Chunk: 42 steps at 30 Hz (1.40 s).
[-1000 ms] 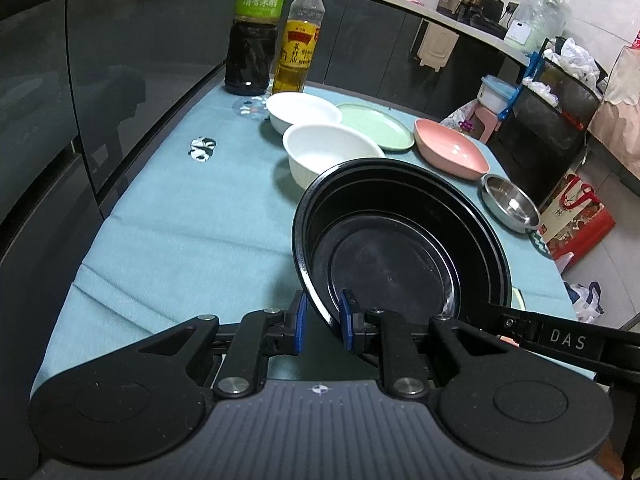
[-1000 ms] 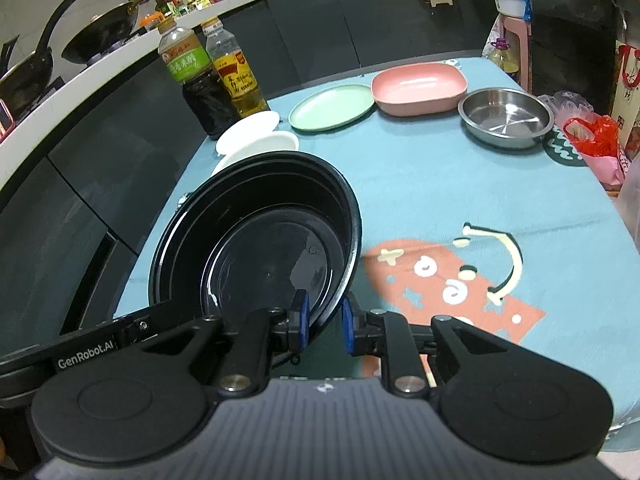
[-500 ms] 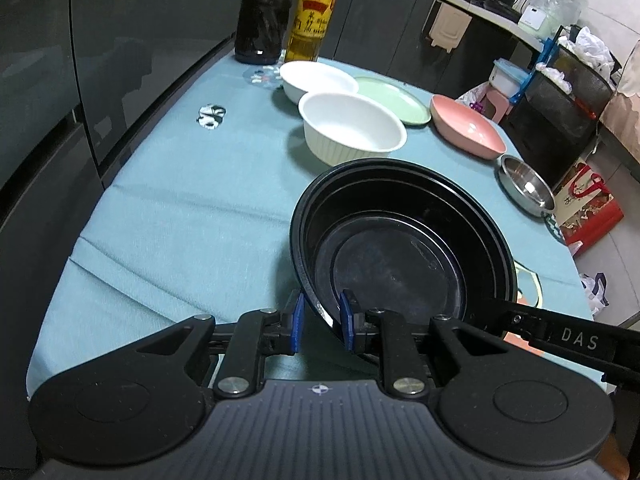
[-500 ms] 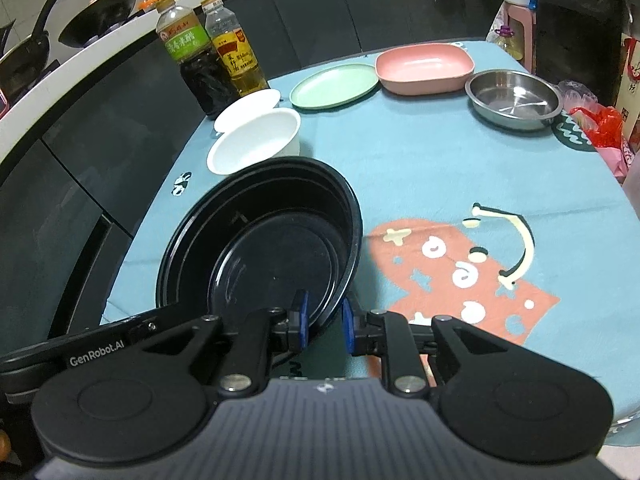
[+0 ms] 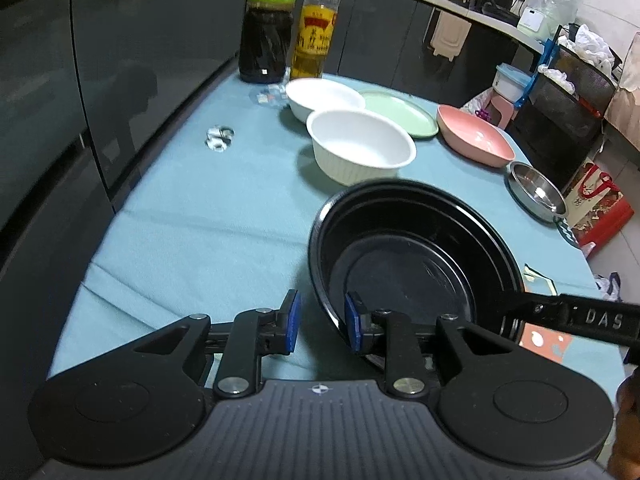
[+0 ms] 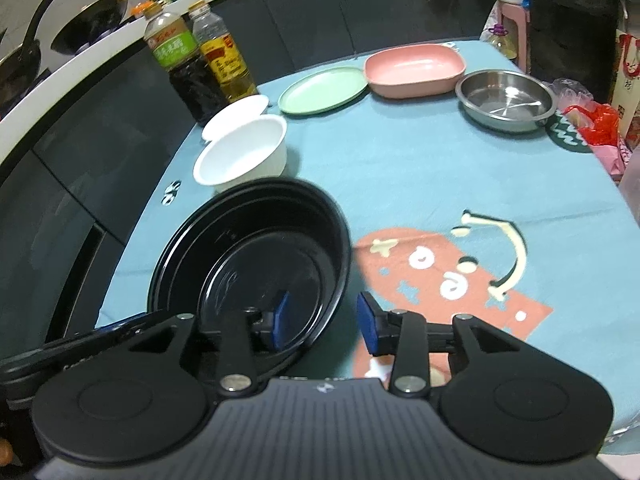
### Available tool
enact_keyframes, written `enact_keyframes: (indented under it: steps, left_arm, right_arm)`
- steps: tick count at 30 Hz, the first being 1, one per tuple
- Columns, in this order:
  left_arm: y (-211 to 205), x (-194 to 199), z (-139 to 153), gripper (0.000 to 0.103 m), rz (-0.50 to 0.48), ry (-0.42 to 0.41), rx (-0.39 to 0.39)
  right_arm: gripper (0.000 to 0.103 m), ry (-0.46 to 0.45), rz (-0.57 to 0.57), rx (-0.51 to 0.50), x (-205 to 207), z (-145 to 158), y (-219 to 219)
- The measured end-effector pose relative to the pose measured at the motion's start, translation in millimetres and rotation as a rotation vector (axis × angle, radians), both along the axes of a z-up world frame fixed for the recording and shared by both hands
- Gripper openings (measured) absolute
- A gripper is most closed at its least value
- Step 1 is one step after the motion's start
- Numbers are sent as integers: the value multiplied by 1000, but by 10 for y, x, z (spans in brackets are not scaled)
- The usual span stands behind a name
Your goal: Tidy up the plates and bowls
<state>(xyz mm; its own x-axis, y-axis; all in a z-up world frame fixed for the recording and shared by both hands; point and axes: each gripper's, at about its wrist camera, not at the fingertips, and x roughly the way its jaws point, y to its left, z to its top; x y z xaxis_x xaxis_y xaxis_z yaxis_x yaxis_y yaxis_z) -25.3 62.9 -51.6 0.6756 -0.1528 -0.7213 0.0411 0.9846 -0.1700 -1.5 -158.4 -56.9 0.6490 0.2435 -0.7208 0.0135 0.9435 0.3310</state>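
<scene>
Large round black plastic bowl (image 5: 416, 264) sits on the blue tablecloth (image 5: 200, 216) at the near edge of the table, towards its left side.

Left gripper (image 5: 320, 322): jaws opening, bowl rim between the blue pads, daylight on the outer side. No clamp.

Right gripper (image 6: 323, 322): jaws opening wider, rim between them, pads clear of it. Bowl looks released, resting on the cloth.

Just beyond the black bowl: ribbed white ceramic bowl (image 5: 362, 150), then a shallower white bowl (image 5: 324, 96), a flat green plate (image 5: 400, 114), a pink squarish dish (image 5: 474, 144), a stainless steel bowl (image 5: 536, 194) running along the far and right edges. Two sauce bottles, dark (image 5: 268, 28) and amber (image 5: 314, 30), at the far left corner.

Judgement: early stage. Black bowl placed; the others stand singly, nothing stacked yet.

Right wrist view alone shows the orange cartoon print (image 6: 444, 280) on the cloth and woks on a counter. Left wrist view alone shows the right gripper's arm reaching the bowl's far rim.
</scene>
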Motion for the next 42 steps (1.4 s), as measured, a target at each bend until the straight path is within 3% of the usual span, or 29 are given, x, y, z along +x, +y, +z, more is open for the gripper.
enact_keyframes:
  steps: [10, 20, 31, 42]
  left_arm:
    - [98, 148, 169, 22, 22, -56, -10]
    - [177, 671, 291, 23, 89, -65, -47]
    - [101, 1299, 164, 23, 98, 7, -43]
    - [-50, 1741, 49, 23, 48, 65, -18]
  right_arm:
    - [28, -21, -5, -19, 213, 90, -39]
    - [28, -23, 13, -39, 652, 187, 35]
    - [28, 16, 30, -38, 1277, 193, 112]
    - [29, 59, 52, -15, 1695, 132, 168]
